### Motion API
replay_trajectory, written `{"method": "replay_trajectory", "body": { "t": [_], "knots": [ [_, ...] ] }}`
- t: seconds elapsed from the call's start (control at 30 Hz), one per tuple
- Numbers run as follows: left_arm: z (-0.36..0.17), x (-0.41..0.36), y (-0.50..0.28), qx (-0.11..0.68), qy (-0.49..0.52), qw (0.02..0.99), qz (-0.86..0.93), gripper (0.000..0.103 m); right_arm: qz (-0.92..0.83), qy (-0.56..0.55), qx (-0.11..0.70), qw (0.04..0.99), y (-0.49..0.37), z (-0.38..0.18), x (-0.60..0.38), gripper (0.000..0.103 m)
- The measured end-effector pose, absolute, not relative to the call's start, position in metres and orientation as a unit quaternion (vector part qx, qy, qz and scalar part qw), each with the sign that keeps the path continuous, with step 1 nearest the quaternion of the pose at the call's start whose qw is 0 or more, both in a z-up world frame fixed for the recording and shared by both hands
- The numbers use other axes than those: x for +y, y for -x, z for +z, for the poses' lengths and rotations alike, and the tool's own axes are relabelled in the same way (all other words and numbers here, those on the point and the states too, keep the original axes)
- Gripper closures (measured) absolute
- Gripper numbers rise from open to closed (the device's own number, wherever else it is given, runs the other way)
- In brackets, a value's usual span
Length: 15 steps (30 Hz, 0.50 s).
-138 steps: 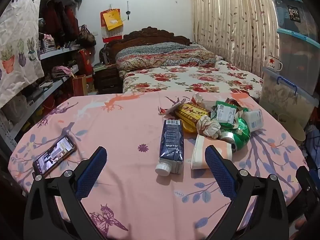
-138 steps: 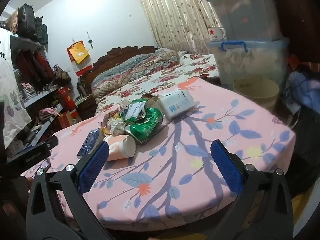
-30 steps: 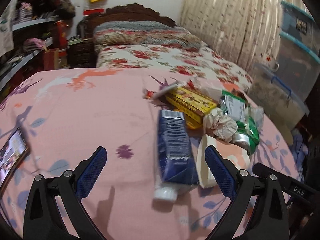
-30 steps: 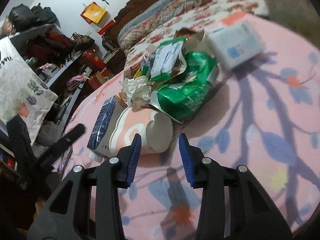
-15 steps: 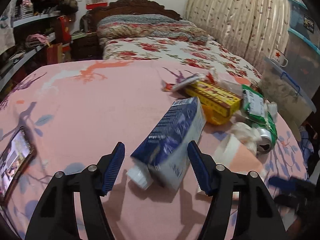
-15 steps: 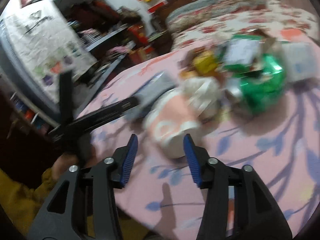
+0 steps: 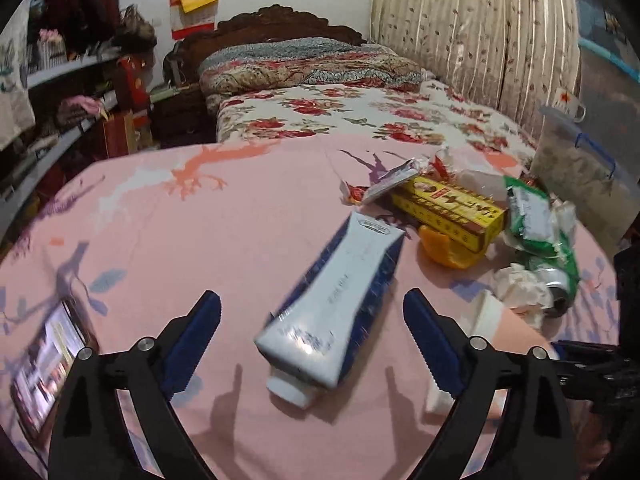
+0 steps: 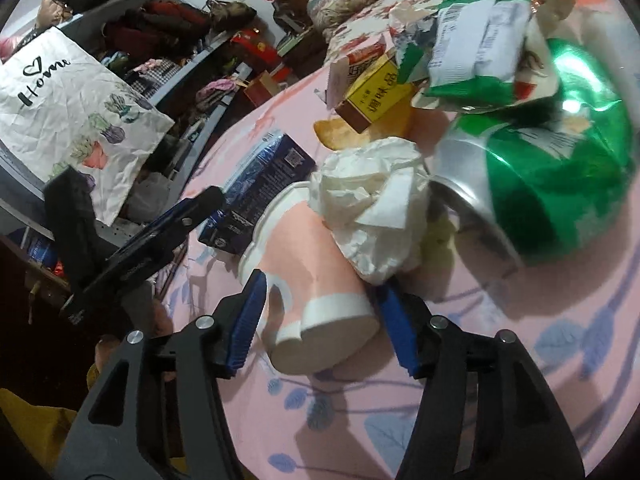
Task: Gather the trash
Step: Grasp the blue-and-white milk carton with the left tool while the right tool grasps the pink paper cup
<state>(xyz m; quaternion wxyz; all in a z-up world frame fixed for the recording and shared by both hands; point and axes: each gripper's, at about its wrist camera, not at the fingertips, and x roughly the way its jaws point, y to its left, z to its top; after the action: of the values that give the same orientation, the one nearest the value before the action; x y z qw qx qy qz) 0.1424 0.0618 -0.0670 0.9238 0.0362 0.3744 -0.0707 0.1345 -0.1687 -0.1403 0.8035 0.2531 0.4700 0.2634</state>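
The blue-and-white carton (image 7: 344,300) lay on its side on the pink desk (image 7: 200,240), cap toward the camera, between the left gripper's (image 7: 312,344) opening, untouching jaws. The right gripper (image 8: 320,316) was opening around a tipped pink-and-white cup (image 8: 316,292) beside crumpled tissue (image 8: 376,216) and a green can (image 8: 540,184).

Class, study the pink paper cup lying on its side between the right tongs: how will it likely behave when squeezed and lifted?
The paper cup probably crushes easily: thin walls, open mouth. Lying on its rounded side, it may roll if nudged. It looks empty, so likely light; the crumpled tissue resting against it may tumble off. The opening right tongs straddle it.
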Motion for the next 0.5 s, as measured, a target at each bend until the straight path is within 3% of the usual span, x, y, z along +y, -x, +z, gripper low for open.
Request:
{"method": "replay_trajectory", "body": {
  "t": [0.07,0.1,0.17,0.2,0.3,0.4,0.5],
  "knots": [
    [-0.072,0.058,-0.151,0.381,-0.055,0.92,-0.072,0.01,0.272,-0.26,0.474,0.796,-0.132,-0.142,-0.167,0.046],
    [-0.075,0.056,-0.154,0.386,-0.06,0.918,-0.076,0.01,0.278,-0.262,0.477,0.791,-0.131,-0.143,-0.161,0.054],
    [-0.084,0.054,-0.158,0.399,-0.064,0.911,-0.082,0.024,0.28,-0.266,0.483,0.786,-0.12,-0.144,-0.159,0.056],
    [-0.088,0.055,-0.158,0.404,-0.061,0.908,-0.09,0.039,0.277,-0.27,0.485,0.784,-0.113,-0.144,-0.158,0.056],
    [-0.091,0.057,-0.149,0.4,-0.061,0.91,-0.092,0.045,0.277,-0.287,0.492,0.774,-0.091,-0.147,-0.158,0.056],
    [-0.09,0.067,-0.136,0.405,-0.044,0.908,-0.099,0.046,0.28,-0.271,0.494,0.777,-0.076,-0.144,-0.15,0.053],
    [-0.087,0.082,-0.121,0.412,-0.018,0.905,-0.105,0.047,0.285,-0.261,0.485,0.784,-0.072,-0.14,-0.148,0.038]
  ]
}}
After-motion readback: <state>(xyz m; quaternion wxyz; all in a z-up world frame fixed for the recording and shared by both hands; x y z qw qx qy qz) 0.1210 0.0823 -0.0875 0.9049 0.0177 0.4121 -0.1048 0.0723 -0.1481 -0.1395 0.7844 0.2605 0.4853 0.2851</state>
